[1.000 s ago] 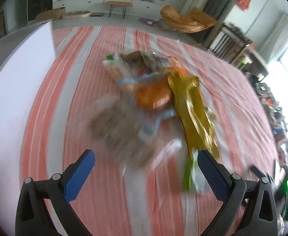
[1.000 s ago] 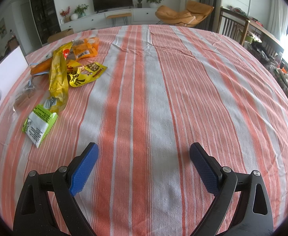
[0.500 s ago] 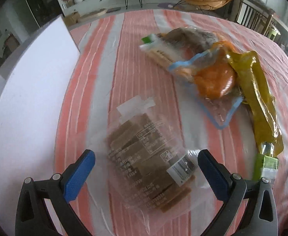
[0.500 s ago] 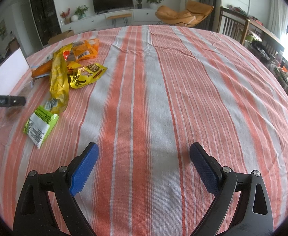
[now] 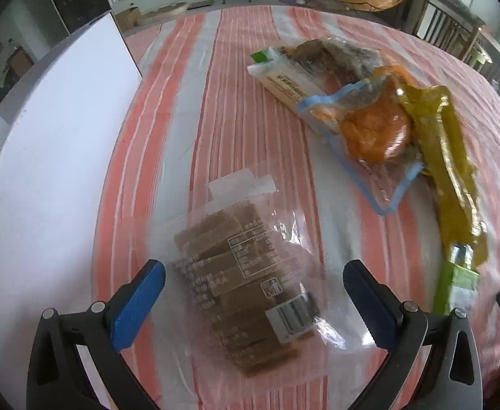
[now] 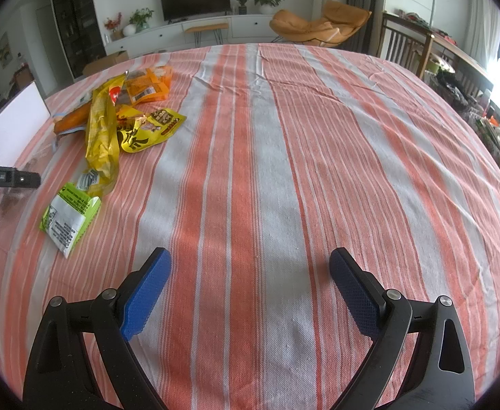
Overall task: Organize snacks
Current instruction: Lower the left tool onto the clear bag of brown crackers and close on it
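Lining up my left gripper (image 5: 253, 285), wide open and empty, over the clear biscuit pack (image 5: 246, 294) between its fingers; should pinch the body squarely, not loose film.

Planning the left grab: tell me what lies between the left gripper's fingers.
In the left wrist view, the clear bag of brown bars lies between the open left gripper's fingers, on the striped tablecloth.

The worktop's orange-and-white striped cloth (image 6: 284, 157) carries a clear bag of brown bars (image 5: 246, 283), a green packet (image 6: 69, 213) and piled snack bags (image 6: 127, 116).
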### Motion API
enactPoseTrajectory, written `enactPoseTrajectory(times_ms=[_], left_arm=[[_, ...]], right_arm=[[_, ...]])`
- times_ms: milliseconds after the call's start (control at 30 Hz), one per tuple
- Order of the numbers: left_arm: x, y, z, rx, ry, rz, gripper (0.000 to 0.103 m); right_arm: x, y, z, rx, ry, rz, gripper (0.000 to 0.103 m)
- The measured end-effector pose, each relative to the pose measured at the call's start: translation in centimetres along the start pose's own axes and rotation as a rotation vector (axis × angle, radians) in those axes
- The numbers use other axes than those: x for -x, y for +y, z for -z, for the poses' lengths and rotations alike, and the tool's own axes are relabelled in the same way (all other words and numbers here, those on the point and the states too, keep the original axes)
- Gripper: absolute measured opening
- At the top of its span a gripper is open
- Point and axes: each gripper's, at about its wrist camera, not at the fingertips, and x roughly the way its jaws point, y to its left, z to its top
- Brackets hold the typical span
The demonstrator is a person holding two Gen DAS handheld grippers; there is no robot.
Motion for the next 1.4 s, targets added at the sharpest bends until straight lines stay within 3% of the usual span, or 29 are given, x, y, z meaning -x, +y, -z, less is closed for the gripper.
enactPoseTrajectory(times_ms=[167,300,400,633,800,933,1067,1167,1267,1400], left_arm=[[1.4,0.5,0.9,0.044,-0.016,0.023,0.103],[-0.4,2.3,2.3,0.133,0.024,0.059,0.103],[-0.3,2.6,2.3,0.145,-0.018,0.054,0.103],[-1.3,2.4,1.0,0.113,-0.03,0.008,0.103],[-1.0,2.3,2.2,0.089,-0.045,0.019,0.103],[-0.3,2.9,3.0,0.081,-0.001,0.1,0.103],[0.3,4.8,2.8,0.161,0.012,0.212,0.103],[0.3,5.3,2.4,0.205,0.023,0.241,0.103],[0.0,4.6,2.0,0.194,0.021,0.193,0.103],[-0.6,1.5,2.1,0.06,0.023,0.018,0.103]], right_arm=[[0.0,0.0,0.0,-0.001,-0.001,-0.002,0.096],[0.0,0.0,0.0,0.0,-0.001,-0.001,0.096],[0.0,0.0,0.0,0.0,-0.001,-0.002,0.096],[0.0,0.0,0.0,0.0,-0.001,-0.002,0.096],[0.0,0.0,0.0,-0.001,-0.001,-0.002,0.096],[0.0,0.0,0.0,-0.005,-0.003,-0.009,0.096],[0.0,0.0,0.0,-0.005,-0.003,-0.009,0.096],[0.1,-0.1,0.0,-0.005,-0.003,-0.009,0.096],[0.1,-0.1,0.0,-0.005,-0.003,-0.009,0.096],[0.1,-0.1,0.0,-0.005,-0.003,-0.009,0.096]])
